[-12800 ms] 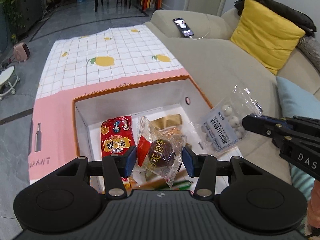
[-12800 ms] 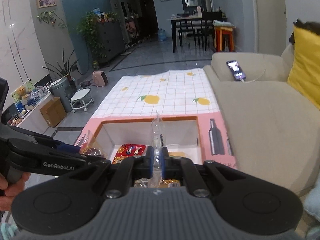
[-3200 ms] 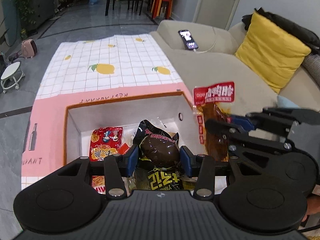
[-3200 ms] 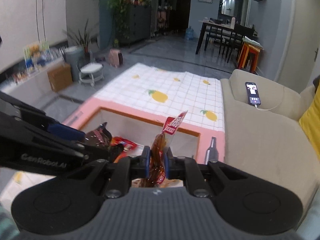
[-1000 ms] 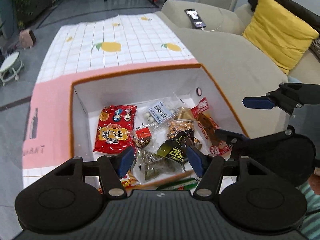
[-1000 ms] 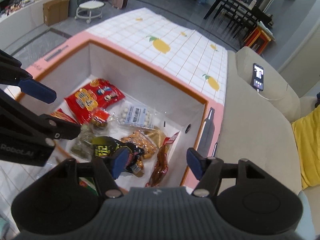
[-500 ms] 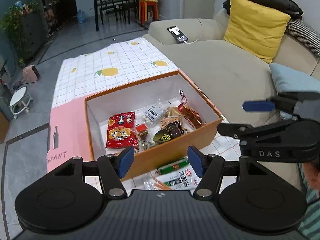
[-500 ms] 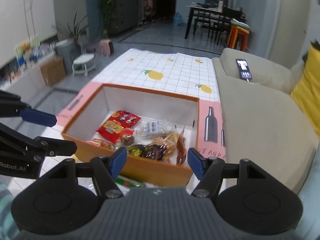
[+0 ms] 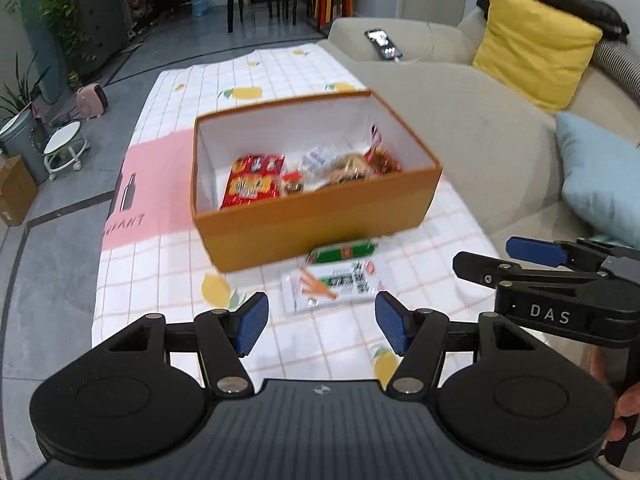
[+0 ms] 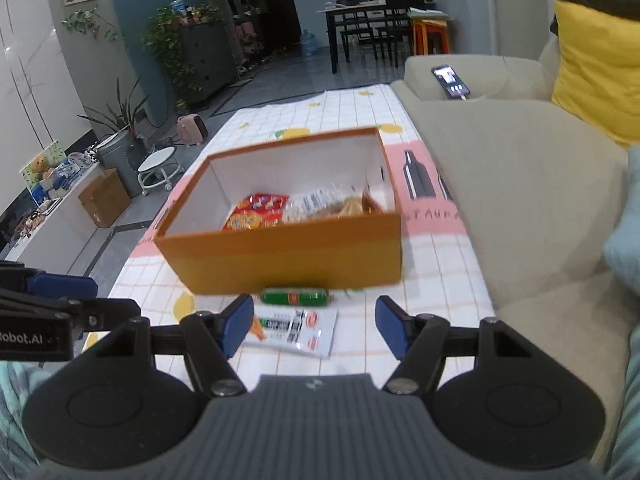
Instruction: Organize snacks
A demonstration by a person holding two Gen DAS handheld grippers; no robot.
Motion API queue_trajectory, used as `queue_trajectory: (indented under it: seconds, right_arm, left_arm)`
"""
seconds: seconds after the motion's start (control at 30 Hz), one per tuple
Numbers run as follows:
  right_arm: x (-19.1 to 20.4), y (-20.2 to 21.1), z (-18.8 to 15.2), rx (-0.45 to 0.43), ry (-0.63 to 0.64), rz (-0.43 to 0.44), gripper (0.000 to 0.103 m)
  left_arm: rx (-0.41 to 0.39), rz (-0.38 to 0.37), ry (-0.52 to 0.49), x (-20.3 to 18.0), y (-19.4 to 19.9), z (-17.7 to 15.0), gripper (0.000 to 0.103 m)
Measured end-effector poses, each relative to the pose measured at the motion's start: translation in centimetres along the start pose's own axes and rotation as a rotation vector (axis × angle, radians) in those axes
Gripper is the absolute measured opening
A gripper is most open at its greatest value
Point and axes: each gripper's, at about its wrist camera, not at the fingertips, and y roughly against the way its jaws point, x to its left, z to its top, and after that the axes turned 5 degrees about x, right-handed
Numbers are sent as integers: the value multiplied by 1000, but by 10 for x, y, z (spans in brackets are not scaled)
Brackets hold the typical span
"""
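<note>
An orange box [image 9: 320,220] with white inner walls stands on the checked tablecloth and holds several snack packets, among them a red bag [image 9: 252,186]. It also shows in the right wrist view [image 10: 292,256]. In front of the box lie a green sausage stick [image 9: 343,252] and a flat white packet [image 9: 334,285]; the right wrist view shows the stick [image 10: 295,297] and the packet [image 10: 292,330] too. My left gripper [image 9: 322,322] is open and empty, just short of the white packet. My right gripper [image 10: 314,326] is open and empty, over the same packet.
A beige sofa [image 9: 460,120] runs along the right with a yellow cushion [image 9: 532,68], a pale blue cushion [image 9: 600,184] and a phone [image 9: 383,43] on its arm. A pink lid [image 9: 152,184] lies beside the box. Floor, a stool and plants are to the left.
Both grippers have let go of their snacks into the box, opened, and drawn back and up from the box toward the near table edge, bringing the two packets in front of it into view.
</note>
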Motion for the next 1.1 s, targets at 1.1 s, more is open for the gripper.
queue_trajectory:
  seconds: [1.1]
  right_arm:
    - [-5,-134,-13,277,14,21,43]
  left_arm:
    - [244,-32,37,30,-167,32,67]
